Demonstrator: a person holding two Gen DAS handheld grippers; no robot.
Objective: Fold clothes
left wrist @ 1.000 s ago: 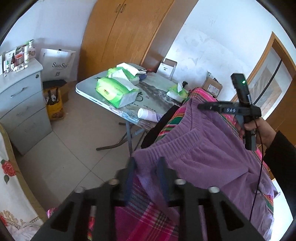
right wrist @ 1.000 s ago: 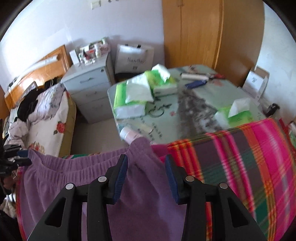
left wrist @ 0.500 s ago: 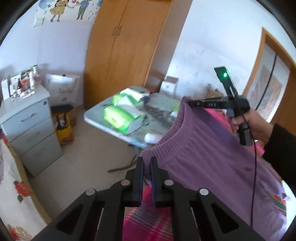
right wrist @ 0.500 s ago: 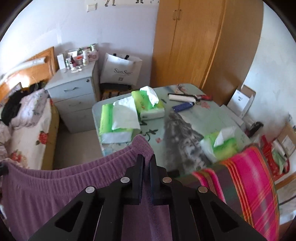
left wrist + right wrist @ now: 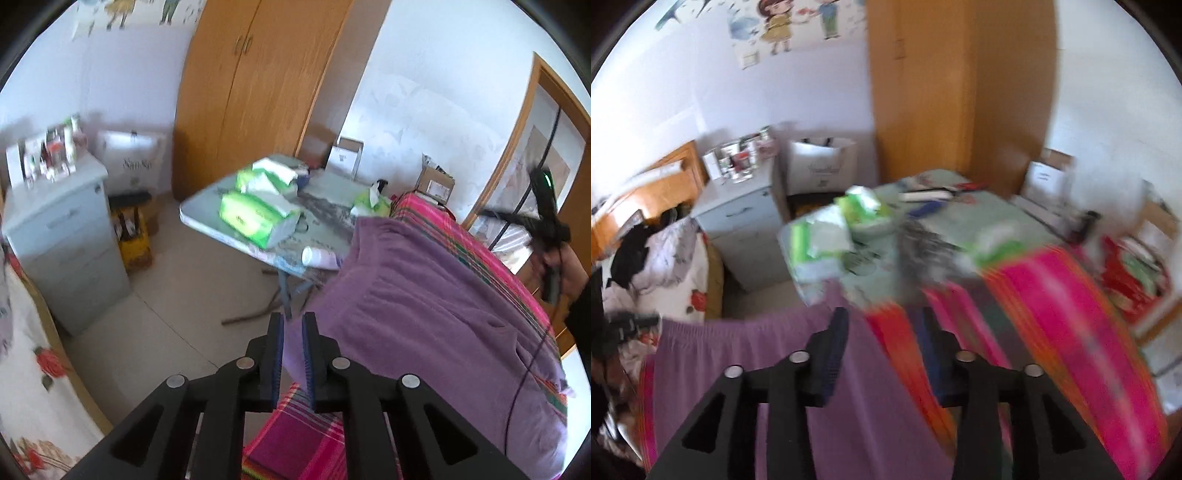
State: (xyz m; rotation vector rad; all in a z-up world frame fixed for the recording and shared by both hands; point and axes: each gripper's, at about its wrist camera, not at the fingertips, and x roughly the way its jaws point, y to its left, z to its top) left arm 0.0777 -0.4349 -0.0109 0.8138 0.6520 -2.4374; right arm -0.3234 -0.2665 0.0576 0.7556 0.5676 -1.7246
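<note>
Plaid bed cover [image 5: 472, 236] carries purple trousers [image 5: 424, 295]. Left tool [image 5: 292, 345], opening, pinches waistband; right tool [image 5: 882, 347] spread, empty. Risk: waistband slips, fold collapses.

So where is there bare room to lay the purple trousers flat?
Free: the striped blanket right of the purple trousers, up to the table edge. The table's far right part looks bare too. Crowded: its left half, under tissue packs.

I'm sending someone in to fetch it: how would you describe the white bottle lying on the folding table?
Find the pale green folding table before the wooden wardrobe. At its near edge, beside the purple garment, lies the white bottle: the only cylinder on its side, unlike the green tissue packs.
</note>
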